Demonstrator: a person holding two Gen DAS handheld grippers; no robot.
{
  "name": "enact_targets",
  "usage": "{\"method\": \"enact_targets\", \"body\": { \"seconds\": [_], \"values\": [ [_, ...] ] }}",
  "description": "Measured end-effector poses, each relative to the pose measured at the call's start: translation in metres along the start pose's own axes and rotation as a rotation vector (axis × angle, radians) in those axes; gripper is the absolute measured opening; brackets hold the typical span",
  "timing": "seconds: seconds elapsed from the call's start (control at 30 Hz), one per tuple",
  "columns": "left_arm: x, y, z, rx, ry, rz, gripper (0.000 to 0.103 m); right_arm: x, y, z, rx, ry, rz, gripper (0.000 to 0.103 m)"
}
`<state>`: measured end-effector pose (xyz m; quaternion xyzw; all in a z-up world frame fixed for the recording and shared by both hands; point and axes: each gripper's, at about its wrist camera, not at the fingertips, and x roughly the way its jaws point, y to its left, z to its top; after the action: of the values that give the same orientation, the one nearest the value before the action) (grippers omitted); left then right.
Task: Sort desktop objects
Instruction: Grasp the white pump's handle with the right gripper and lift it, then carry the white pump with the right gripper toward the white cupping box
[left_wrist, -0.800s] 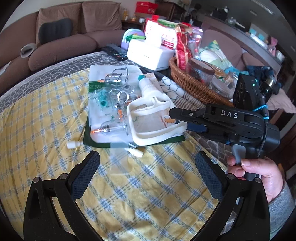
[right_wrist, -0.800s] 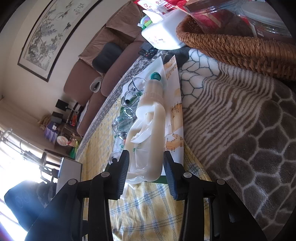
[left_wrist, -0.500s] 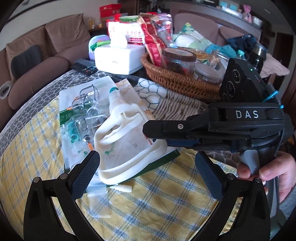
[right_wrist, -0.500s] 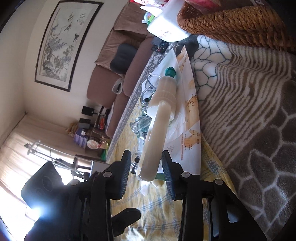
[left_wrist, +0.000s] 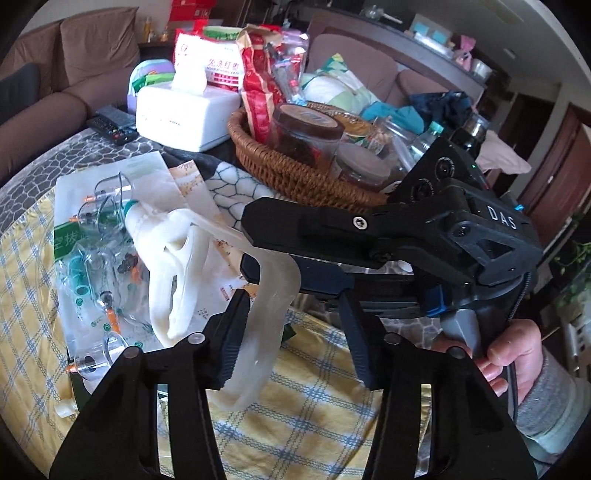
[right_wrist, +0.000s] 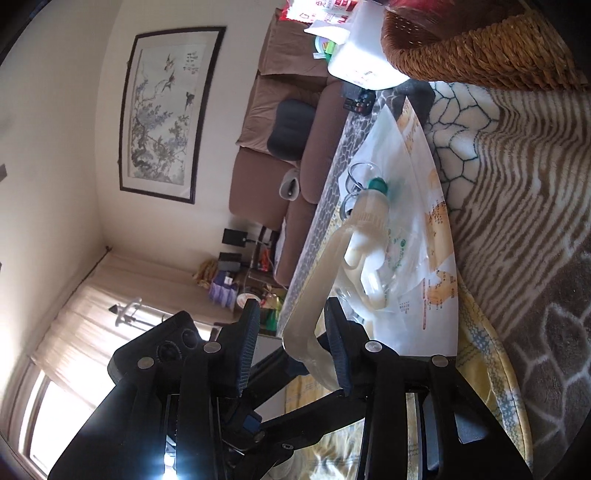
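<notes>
A white plastic hand pump (left_wrist: 173, 266) with a green tip stands tipped on edge over a clear bag of small cups (left_wrist: 92, 258) on the yellow checked cloth (left_wrist: 314, 417). My right gripper (left_wrist: 251, 251) comes in from the right and is shut on the pump's translucent loop handle (left_wrist: 273, 295). In the right wrist view the handle (right_wrist: 306, 325) runs between the right gripper (right_wrist: 291, 347) pads towards the pump body (right_wrist: 369, 221). My left gripper (left_wrist: 291, 336) is open; the handle lies between its jaws, against the left pad only.
A wicker basket (left_wrist: 295, 177) full of jars and snack bags stands behind the pump. A white tissue box (left_wrist: 181, 110) and a remote (left_wrist: 110, 125) lie further back left. A person's hand (left_wrist: 517, 350) holds the right gripper's grip. A sofa lies beyond the table.
My left gripper has come in close and its jaws have narrowed around the handle. The right gripper has tipped the pump from flat up onto its edge.
</notes>
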<state>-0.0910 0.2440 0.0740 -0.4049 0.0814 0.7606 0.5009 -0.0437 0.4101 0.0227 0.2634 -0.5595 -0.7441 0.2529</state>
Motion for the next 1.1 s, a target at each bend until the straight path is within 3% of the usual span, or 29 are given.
{"method": "enact_targets", "body": {
  "seconds": [0.2, 0.33, 0.63, 0.77, 0.93, 1.1],
  "values": [
    [-0.026, -0.024, 0.01, 0.024, -0.065, -0.056, 0.037, -0.017, 0.036, -0.003, -0.063, -0.006, 0.046, 0.038],
    [-0.055, -0.045, 0.006, 0.035, -0.104, -0.085, 0.04, -0.028, 0.072, -0.019, -0.129, 0.02, 0.016, 0.038],
    [-0.154, -0.041, -0.044, -0.109, -0.246, -0.136, 0.044, 0.011, 0.143, -0.085, -0.231, 0.229, 0.003, 0.038],
    [-0.214, -0.031, -0.075, -0.141, -0.319, -0.077, 0.043, 0.051, 0.179, -0.114, -0.277, 0.351, 0.023, 0.038],
    [-0.271, -0.011, -0.105, -0.183, -0.348, 0.02, 0.045, 0.1, 0.207, -0.155, -0.345, 0.453, 0.033, 0.038],
    [-0.269, 0.002, -0.134, -0.222, -0.304, 0.09, 0.05, 0.119, 0.185, -0.182, -0.316, 0.493, -0.017, 0.038]
  ]
}}
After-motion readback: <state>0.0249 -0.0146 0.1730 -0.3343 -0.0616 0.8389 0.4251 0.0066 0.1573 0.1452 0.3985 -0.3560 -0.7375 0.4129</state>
